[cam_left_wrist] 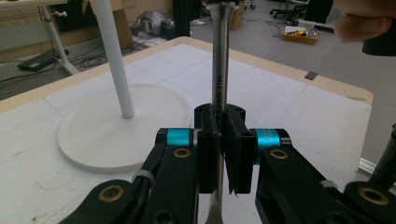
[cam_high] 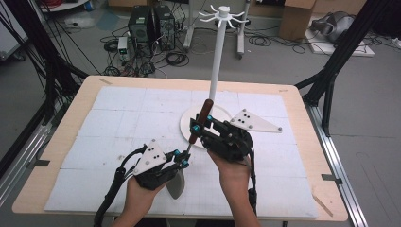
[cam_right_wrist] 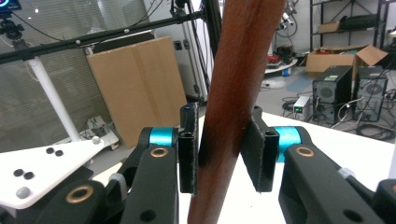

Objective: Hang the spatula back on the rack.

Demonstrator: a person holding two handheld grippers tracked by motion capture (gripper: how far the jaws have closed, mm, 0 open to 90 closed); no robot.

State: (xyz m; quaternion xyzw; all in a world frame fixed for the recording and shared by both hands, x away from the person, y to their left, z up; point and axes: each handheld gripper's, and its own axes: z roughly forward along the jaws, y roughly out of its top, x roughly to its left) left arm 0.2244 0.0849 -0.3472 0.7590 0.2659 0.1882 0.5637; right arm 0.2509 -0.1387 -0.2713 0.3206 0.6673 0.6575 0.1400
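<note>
A utensil with a brown wooden handle [cam_high: 204, 115] and a metal shaft [cam_left_wrist: 218, 60] is held tilted above the table, its metal blade [cam_high: 176, 184] lowest, near the front. My left gripper [cam_high: 182, 158] is shut on the metal shaft, which passes between its jaws in the left gripper view [cam_left_wrist: 219, 140]. My right gripper [cam_high: 197, 128] is shut on the wooden handle [cam_right_wrist: 238, 70], with a pad pressed to each side [cam_right_wrist: 219, 144]. Just behind stands a white hook stand [cam_high: 217, 56] on a round base [cam_high: 187, 124]; its pole [cam_left_wrist: 114, 56] rises left of the shaft.
A white padded mat [cam_high: 118, 118] covers the wooden table [cam_high: 80, 94]. On the floor beyond are computer towers [cam_high: 151, 23], cables and cardboard boxes [cam_high: 295, 16]. Black frame legs [cam_high: 331, 71] stand at both sides of the table.
</note>
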